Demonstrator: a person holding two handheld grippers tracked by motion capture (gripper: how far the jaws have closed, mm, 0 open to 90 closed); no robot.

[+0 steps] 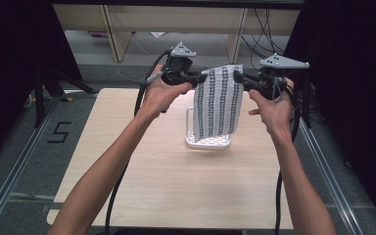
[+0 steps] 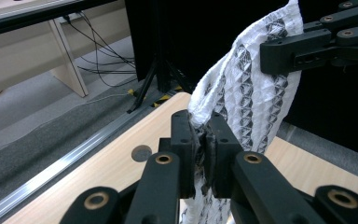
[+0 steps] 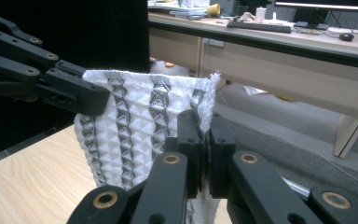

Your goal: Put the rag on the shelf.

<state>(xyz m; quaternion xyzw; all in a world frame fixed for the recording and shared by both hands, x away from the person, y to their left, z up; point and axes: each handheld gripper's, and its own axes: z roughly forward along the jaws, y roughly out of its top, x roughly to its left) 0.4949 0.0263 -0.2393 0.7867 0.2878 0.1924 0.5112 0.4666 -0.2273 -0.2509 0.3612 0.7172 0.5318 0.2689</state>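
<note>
A white cloth with dark patterned stripes (image 1: 219, 103) hangs stretched between my two grippers above the table. My left gripper (image 1: 201, 77) is shut on its top left corner, and my right gripper (image 1: 238, 77) is shut on its top right corner. In the left gripper view the cloth (image 2: 249, 93) is pinched between the jaws of my left gripper (image 2: 204, 133), with the other gripper (image 2: 284, 53) clamped farther along its edge. In the right gripper view my right gripper (image 3: 204, 130) pinches the cloth (image 3: 135, 126) at its edge. The cloth's lower end hangs over a white perforated basket (image 1: 196, 141).
The light wooden table (image 1: 166, 181) has a round hole (image 2: 141, 153) near its far edge. Black stands and curtains flank the table. Metal rails (image 1: 10, 181) run along the floor on both sides. Desks and cables lie beyond.
</note>
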